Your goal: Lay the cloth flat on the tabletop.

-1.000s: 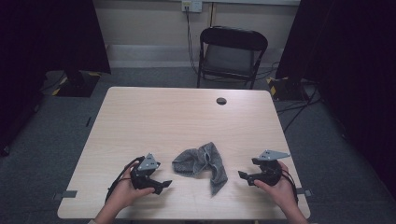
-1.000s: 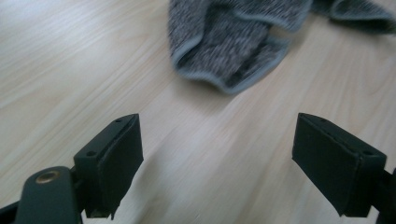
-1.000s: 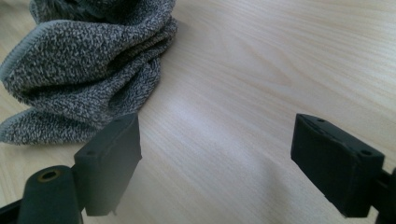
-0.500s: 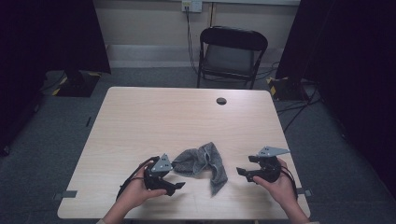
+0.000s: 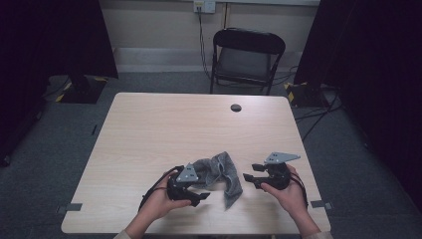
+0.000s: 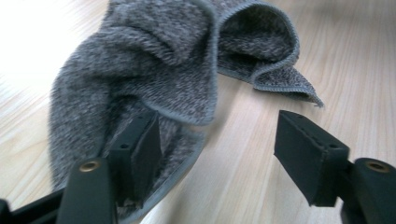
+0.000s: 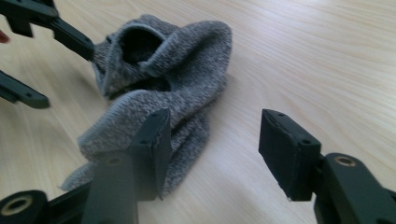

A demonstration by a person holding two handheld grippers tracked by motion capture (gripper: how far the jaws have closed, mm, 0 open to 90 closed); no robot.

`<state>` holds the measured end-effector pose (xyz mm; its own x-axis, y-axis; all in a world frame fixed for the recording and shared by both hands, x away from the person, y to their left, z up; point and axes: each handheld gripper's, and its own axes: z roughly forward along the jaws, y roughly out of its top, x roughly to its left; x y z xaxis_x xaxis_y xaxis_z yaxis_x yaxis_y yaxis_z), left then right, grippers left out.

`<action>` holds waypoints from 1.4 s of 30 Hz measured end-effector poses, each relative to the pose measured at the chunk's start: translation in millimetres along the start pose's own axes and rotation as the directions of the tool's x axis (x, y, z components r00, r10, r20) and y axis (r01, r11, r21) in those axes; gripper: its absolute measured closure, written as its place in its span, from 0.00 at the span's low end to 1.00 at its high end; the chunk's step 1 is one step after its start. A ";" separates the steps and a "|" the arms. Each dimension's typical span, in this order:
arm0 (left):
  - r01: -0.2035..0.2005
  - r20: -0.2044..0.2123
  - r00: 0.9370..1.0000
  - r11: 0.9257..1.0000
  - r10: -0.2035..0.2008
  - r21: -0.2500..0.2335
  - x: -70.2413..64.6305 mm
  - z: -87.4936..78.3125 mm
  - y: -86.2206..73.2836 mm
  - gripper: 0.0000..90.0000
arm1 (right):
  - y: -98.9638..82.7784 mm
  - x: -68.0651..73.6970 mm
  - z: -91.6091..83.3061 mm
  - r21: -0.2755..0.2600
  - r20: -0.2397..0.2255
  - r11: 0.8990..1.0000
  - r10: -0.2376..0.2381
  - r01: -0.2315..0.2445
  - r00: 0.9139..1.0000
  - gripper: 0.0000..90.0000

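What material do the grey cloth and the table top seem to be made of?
Grey cloth: likely terry or microfibre, matte; fuzzy, speckled pile and a stitched hem are visible. Table top: pale wood or wood-look laminate, smooth, slight sheen; straight grain lines.

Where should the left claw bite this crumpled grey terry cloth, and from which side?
Take the crumpled grey terry cloth at its stitched hem, on the fold nearest the left claw, coming in low from the cloth's left end. That fold lifts off the light wooden table, leaving room for one pad beneath. The jaws have just been closing but are not yet clamped.
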<state>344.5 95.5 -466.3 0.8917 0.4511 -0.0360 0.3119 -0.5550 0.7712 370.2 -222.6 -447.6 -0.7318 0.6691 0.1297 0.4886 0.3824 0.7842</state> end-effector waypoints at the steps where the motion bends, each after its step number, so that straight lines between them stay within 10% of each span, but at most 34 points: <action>1: 0.001 -0.001 1.000 1.000 -0.001 0.000 -0.4 1.5 0.6 0.39 | 1.0 1.0 0.7 -0.003 -0.009 1.000 0.001 -0.001 1.000 0.50; 11: -0.077 -0.032 0.997 0.997 0.077 0.002 0.6 11.8 3.5 0.44 | 10.4 7.4 8.9 -0.012 -0.058 1.000 0.009 -0.010 0.998 0.58; 42: -0.058 -0.024 0.998 0.998 0.058 0.014 9.0 22.0 3.1 0.61 | 32.0 24.6 53.0 0.042 -0.151 0.999 0.003 0.003 0.989 0.68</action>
<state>360.7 82.4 -478.3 0.9003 0.4345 0.0238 0.2645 -0.5898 0.7630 393.0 -160.1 -451.6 -0.7935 0.5665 0.2223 0.5059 0.4112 0.7583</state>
